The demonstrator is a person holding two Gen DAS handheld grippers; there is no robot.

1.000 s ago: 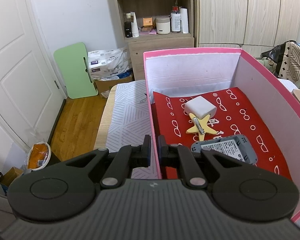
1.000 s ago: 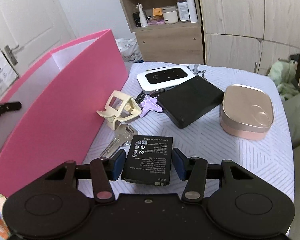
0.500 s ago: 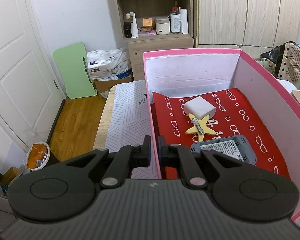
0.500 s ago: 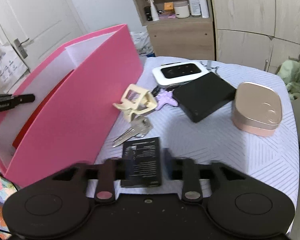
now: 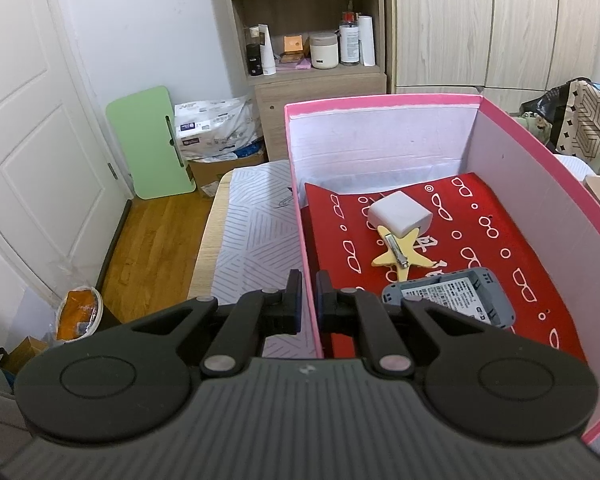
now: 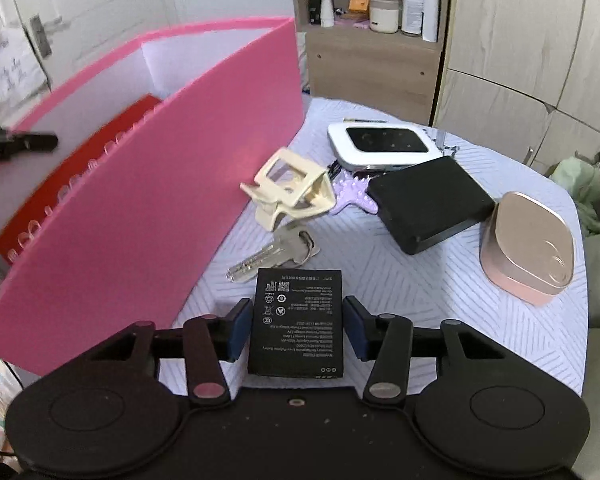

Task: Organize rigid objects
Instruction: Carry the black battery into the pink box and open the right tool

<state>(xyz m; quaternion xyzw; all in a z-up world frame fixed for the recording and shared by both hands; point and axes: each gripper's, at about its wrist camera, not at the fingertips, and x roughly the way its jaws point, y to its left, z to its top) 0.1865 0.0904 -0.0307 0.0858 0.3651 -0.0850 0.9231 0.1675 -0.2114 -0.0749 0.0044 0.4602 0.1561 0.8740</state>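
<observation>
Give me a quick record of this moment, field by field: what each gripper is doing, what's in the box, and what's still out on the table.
left gripper: shut on the near wall of the pink box
right gripper: jaws have just been opening; black battery sits between them, pads not clearly pressing it
in box: white block, star clip, grey cover, on a red liner
on table: keys, cream clip, purple star, white router, black case, pink tin
</observation>
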